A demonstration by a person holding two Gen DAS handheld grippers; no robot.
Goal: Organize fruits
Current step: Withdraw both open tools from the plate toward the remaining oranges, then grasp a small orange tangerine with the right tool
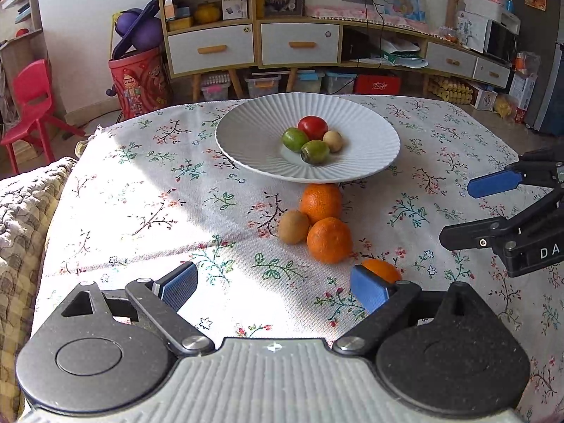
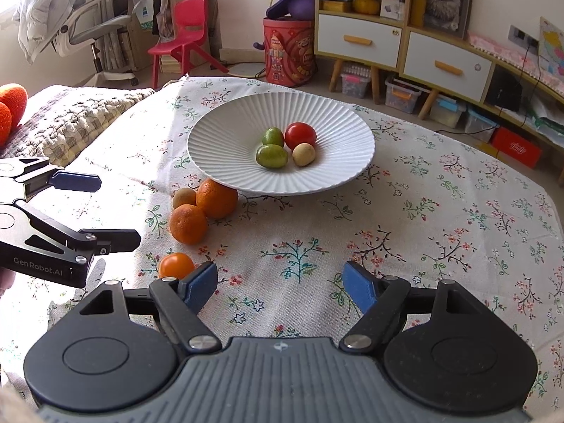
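A white ribbed plate (image 1: 246,130) (image 2: 218,134) holds a red tomato (image 1: 312,127) (image 2: 300,135), two green fruits (image 1: 294,139) (image 2: 271,155) and a small tan fruit (image 1: 332,140) (image 2: 303,154). On the floral cloth in front lie two oranges (image 1: 320,202) (image 1: 329,239) (image 2: 216,198) (image 2: 188,224), a kiwi (image 1: 293,226) (image 2: 184,197) and a small orange fruit (image 1: 382,270) (image 2: 176,265). My left gripper (image 1: 278,287) (image 2: 109,211) is open and empty, the small orange fruit by its right finger. My right gripper (image 2: 280,283) (image 1: 472,211) is open and empty.
The table (image 1: 141,190) carries a floral cloth. A quilted cushion (image 2: 74,112) lies at the left edge. Behind stand a shelf cabinet with drawers (image 1: 253,42), a red bin (image 1: 139,81) and a red chair (image 2: 185,35).
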